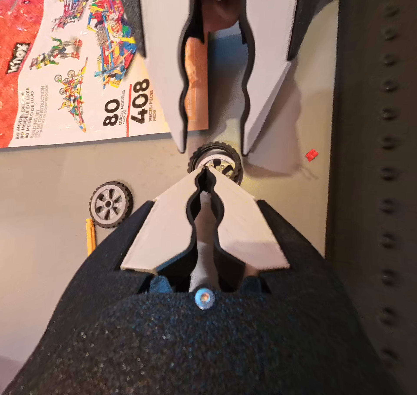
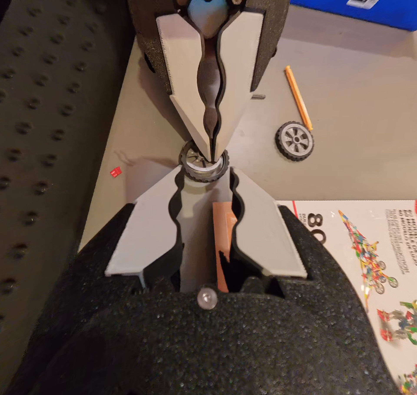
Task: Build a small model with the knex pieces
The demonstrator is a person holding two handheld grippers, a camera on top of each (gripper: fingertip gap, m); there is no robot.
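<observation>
A small black-tyred wheel with a silver hub point(image 1: 225, 158) point(image 2: 203, 174) sits tilted on the beige table between the two grippers. My left gripper point(image 1: 205, 169) is shut, its tips pinched on the wheel's near rim; in the right wrist view point(image 2: 212, 158) it comes in from the top. My right gripper point(image 2: 205, 169) is open, its two fingertips on either side of the wheel and just short of it. In the left wrist view the right gripper point(image 1: 214, 152) comes in from the top, jaws apart.
A second wheel point(image 1: 110, 204) point(image 2: 294, 140) lies flat beside an orange rod point(image 1: 90, 235) point(image 2: 297, 97). A tiny red piece point(image 1: 311, 155) point(image 2: 115, 172) lies near a black dimpled mat point(image 1: 372, 181) point(image 2: 45, 113). A building-set booklet point(image 1: 67, 68) point(image 2: 361, 248) and a blue box point(image 2: 327, 0) border the table. My left and right fingertips are right by each other. The tiny red piece point(image 2: 115, 172) lies around 6 cm away from my right fingertips. The left camera catches it too, in the left wrist view point(image 1: 310, 152).
</observation>
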